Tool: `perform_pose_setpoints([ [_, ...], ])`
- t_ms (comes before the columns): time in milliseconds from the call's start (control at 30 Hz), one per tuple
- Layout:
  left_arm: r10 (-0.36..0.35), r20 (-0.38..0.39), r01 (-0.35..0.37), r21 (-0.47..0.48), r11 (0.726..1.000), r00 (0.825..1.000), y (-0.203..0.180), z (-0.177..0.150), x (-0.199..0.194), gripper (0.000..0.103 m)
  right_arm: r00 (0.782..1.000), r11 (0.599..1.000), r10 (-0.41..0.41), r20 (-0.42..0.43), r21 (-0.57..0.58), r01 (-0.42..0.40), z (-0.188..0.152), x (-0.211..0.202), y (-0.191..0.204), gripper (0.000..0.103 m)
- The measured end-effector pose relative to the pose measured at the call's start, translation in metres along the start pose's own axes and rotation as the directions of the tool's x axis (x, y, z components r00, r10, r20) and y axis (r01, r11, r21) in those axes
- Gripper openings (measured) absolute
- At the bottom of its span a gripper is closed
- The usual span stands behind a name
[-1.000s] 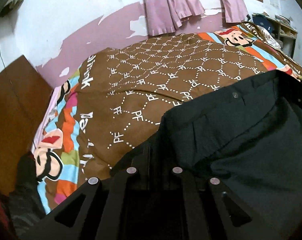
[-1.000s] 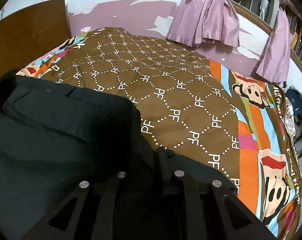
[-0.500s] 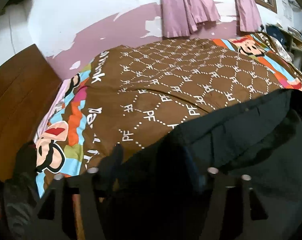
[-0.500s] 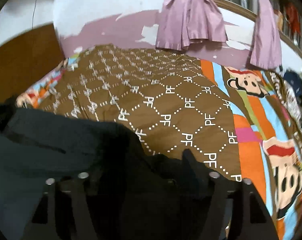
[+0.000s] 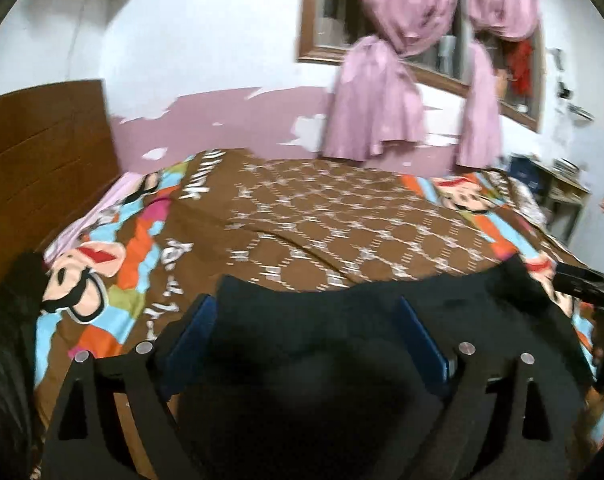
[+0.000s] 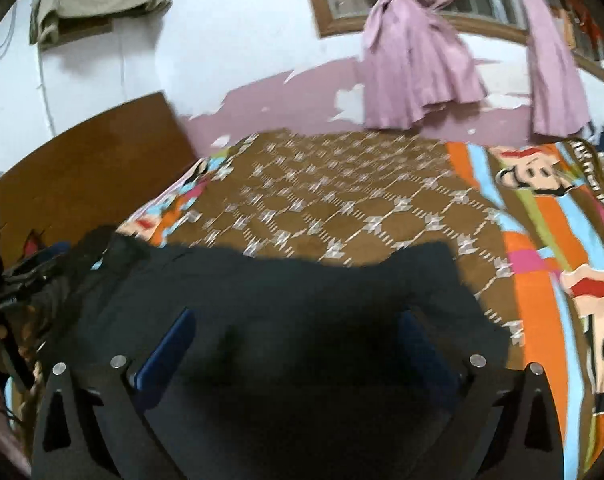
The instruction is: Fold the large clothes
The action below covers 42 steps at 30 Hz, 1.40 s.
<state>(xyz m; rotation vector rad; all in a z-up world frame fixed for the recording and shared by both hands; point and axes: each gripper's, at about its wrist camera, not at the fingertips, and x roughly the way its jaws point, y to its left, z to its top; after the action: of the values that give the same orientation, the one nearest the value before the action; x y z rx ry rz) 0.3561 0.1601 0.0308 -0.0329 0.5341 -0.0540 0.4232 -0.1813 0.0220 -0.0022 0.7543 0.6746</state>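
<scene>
A: Where does the garment [image 5: 342, 360] lie?
B: Spread flat on the near part of the bedspread [image 5: 342, 224], its far edge running across the brown patterned field; in the right wrist view the garment [image 6: 302, 320] ends short of the striped cartoon border.
A: State of the left gripper [image 5: 306, 320]?
B: Jaws wide apart, having just been opening. The dark cloth lies below and between the blue pads [image 5: 193, 332], which do not press on it.
A: And the right gripper [image 6: 297, 332]?
B: Likewise spread wide, just opened; cloth lies beneath, ungripped.
A: Background?
B: A wooden headboard [image 5: 41, 152] at left, pink curtains [image 5: 374, 116] at the window beyond the bed.
</scene>
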Motion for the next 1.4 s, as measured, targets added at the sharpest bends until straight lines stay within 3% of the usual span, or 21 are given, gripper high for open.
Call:
perform_pose_setpoints([
  [167, -0.123, -0.087, 0.132, 0.097, 0.987, 0.989, -0.036, -0.015, -0.002, 0.088, 0.993, 0.996, 0.082, -0.081, 0.022, -0.081, -0.025, 0.010, 0.018, 0.103],
  [300, -0.239, -0.169, 0.265, 0.148, 0.953, 0.956, -0.058, -0.039, -0.003, 0.088, 0.984, 0.991, 0.130, -0.126, -0.026, -0.134, -0.045, 0.013, 0.032, 0.103],
  [367, -0.258, -0.201, 0.295, 0.178, 0.939, 0.945, -0.063, -0.049, -0.001, 0.088, 0.983, 0.989, 0.116, -0.143, -0.075, -0.128, -0.052, 0.017, 0.036, 0.103],
  [500, -0.215, -0.238, 0.276, 0.262, 0.925, 0.947, -0.069, -0.061, 0.011, 0.088, 0.981, 0.990, 0.097, -0.168, -0.083, -0.112, -0.054, 0.029, 0.032, 0.103],
  [600, -0.162, -0.262, 0.241, 0.307, 0.921, 0.951, -0.074, -0.067, 0.030, 0.098, 0.980, 0.993, 0.060, -0.189, -0.093, -0.079, -0.054, 0.041, 0.030, 0.103],
  [933, -0.093, -0.313, 0.194, 0.309, 0.931, 0.945, -0.067, -0.060, 0.079, 0.102, 0.971, 0.999, -0.020, -0.237, -0.048, 0.009, -0.026, 0.076, 0.008, 0.103],
  [1133, -0.108, -0.320, 0.191, 0.241, 0.952, 0.941, -0.053, -0.043, 0.103, 0.102, 0.968, 0.998, -0.041, -0.247, 0.025, 0.049, -0.010, 0.096, -0.018, 0.103],
  [1400, -0.155, -0.314, 0.179, 0.049, 0.983, 0.937, -0.021, -0.013, 0.127, 0.102, 0.959, 0.980, -0.128, -0.254, 0.118, 0.162, -0.008, 0.107, -0.059, 0.103],
])
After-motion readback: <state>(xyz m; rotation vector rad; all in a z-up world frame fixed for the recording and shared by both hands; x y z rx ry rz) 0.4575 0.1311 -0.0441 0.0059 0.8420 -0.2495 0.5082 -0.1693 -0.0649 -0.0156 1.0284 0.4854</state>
